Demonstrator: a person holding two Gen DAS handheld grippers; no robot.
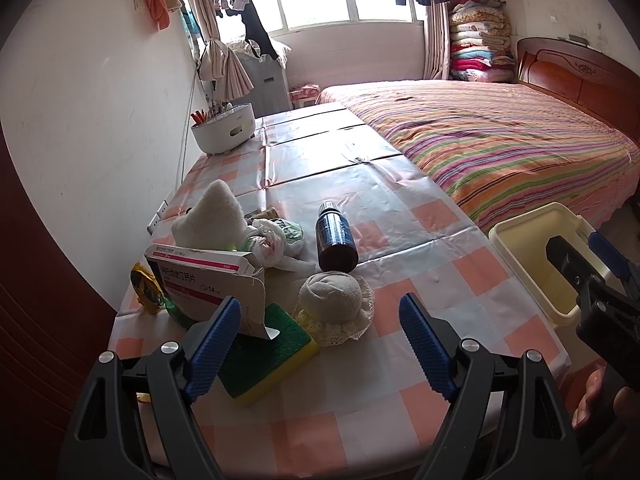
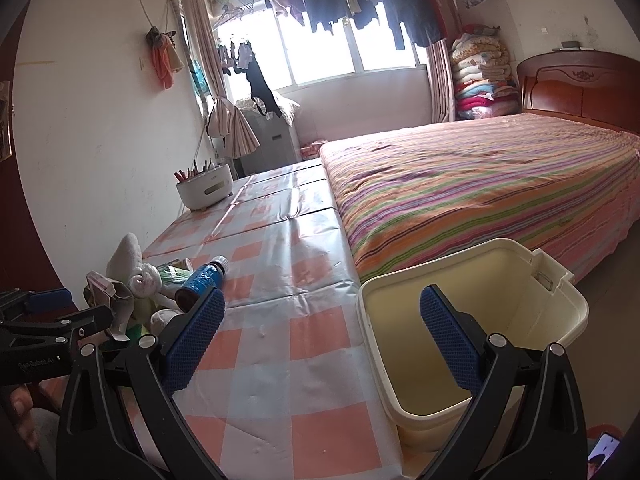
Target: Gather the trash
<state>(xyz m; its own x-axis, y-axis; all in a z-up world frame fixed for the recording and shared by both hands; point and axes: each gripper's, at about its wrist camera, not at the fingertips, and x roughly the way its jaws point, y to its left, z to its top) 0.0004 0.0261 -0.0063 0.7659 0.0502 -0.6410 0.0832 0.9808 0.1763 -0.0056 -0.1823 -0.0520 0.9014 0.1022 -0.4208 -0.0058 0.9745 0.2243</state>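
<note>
Blue ribbed pads frame both of our views, and we hold the left gripper [image 1: 320, 344] with its jaws spread wide and nothing between them, low over a table covered in a glossy pink, white and grey checked plastic cloth [image 1: 420, 240]. Just ahead of its left finger a green-and-yellow scouring sponge [image 1: 266, 354] lies flat, with an opened pink-and-white cardboard medicine box [image 1: 204, 278] standing partly on it. Beside the sponge sits a balled cream cloth with a lace frill [image 1: 336, 308], and beyond that a dark brown bottle with a blue label [image 1: 335, 240] lies on its side. Further left we see a knotted white plastic bag [image 1: 268, 242], a white fluffy cloth [image 1: 212, 212] and a crumpled yellow wrapper [image 1: 146, 288] at the table's edge. Our right gripper [image 2: 322, 340] is likewise spread and empty, its right finger over a cream rectangular plastic bin [image 2: 560, 312] that stands against the table's right side, its left finger over the cloth. At the table's far end rests a round white holder with orange sticks [image 2: 206, 186]; a bed with a striped multicoloured cover [image 2: 480, 184] runs alongside.
</note>
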